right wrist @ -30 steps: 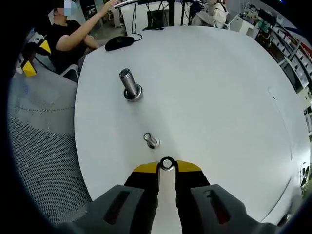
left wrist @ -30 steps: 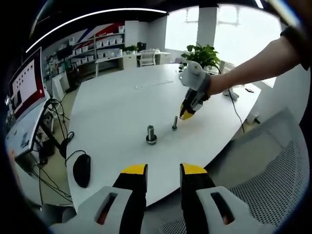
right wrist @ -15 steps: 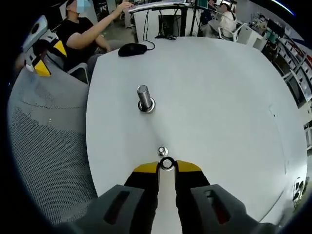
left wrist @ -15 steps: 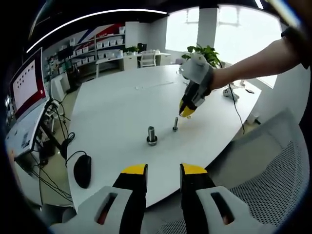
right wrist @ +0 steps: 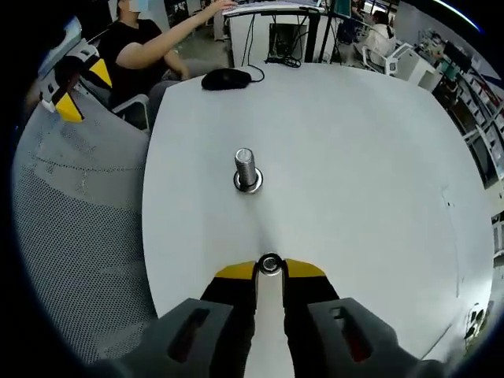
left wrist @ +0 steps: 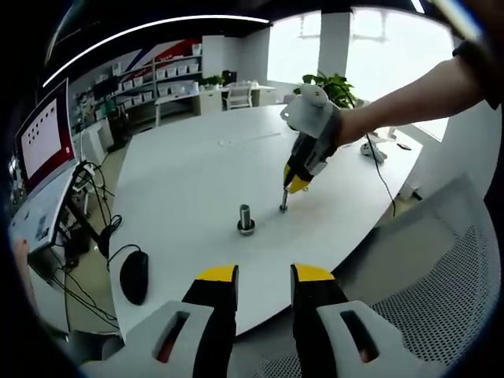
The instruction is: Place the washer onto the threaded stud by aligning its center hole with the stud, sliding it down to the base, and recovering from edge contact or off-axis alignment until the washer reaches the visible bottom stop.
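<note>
In the right gripper view, the right gripper [right wrist: 270, 266] has its 2 yellow-tipped jaws clamped on the small silver metal washer [right wrist: 270, 264], held edge-on low in the centre of the frame with its hole showing. The left gripper view shows this gripper at upper centre, tips pointing down directly over the thin upright threaded stud [left wrist: 283, 200], apparently just above or touching its top; the stud itself is hidden under the washer in the right gripper view. The washer seems not yet at the base.

To do this step well, I judge the washer should be kept level, its hole centred on the stud axis, and lowered straight; if the rim catches the threads, lift slightly and re-centre rather than push.

The left gripper [left wrist: 264, 277] hangs idle at bottom centre, jaws apart and holding nothing, off the edge of the round white table [left wrist: 189, 173]. A thicker grey bolt standing on a washer [right wrist: 246, 168] sits near the stud, clear of the descent. A black computer mouse [left wrist: 132, 274] lies at the table's lower left edge.
</note>
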A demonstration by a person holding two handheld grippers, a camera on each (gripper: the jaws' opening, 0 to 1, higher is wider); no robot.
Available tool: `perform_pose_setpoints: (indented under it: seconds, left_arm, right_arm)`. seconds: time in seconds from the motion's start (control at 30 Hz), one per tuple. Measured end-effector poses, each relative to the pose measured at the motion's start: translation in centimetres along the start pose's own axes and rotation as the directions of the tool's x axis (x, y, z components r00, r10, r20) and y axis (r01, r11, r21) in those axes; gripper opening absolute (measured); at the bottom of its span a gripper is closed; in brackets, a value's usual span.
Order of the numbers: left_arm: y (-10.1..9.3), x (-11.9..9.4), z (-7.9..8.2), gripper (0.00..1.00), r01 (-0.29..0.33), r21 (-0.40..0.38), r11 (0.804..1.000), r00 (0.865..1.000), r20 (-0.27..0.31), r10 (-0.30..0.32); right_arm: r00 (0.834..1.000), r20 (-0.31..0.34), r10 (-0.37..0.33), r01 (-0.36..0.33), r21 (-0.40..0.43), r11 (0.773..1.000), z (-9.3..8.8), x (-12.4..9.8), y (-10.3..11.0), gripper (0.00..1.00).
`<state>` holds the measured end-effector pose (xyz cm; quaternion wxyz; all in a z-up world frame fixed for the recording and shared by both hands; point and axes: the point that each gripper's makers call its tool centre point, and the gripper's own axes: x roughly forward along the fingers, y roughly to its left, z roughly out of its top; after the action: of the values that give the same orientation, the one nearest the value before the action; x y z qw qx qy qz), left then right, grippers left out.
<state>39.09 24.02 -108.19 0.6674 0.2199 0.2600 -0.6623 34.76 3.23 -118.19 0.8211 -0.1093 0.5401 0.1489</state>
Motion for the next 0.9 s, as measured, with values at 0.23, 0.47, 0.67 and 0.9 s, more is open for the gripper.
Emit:
perform_pose_setpoints:
  seconds: [0.23,0.47,0.67,0.9]
  left_arm:
    - [0.3,0.1,-0.2,0.24,-0.001,0.0,1.0,1.0,0.002,0.001]
    - [0.0,0.1,-0.2,0.24,0.002,0.004,1.0,1.0,-0.002,-0.002]
    - [0.1,0.1,-0.3,0.24,0.002,0.005,1.0,1.0,-0.006,-0.002]
    - [0.1,0.2,-0.4,0.24,0.007,0.003,1.0,1.0,-0.01,-0.007]
  right_arm:
    - [1.0,-0.016,0.005,-0.005,0.003,1.0,-0.4,0.2,-0.3,0.14]
    - [0.999,-0.04,0.013,-0.014,-0.002,1.0,-0.9,1.0,0.0,0.14]
    - [0.997,-0.078,0.025,-0.025,0.004,1.0,-1.8,2.9,-0.3,0.14]
    - [0.99,-0.134,0.037,-0.035,0.013,0.999,-2.9,4.0,-0.1,0.15]
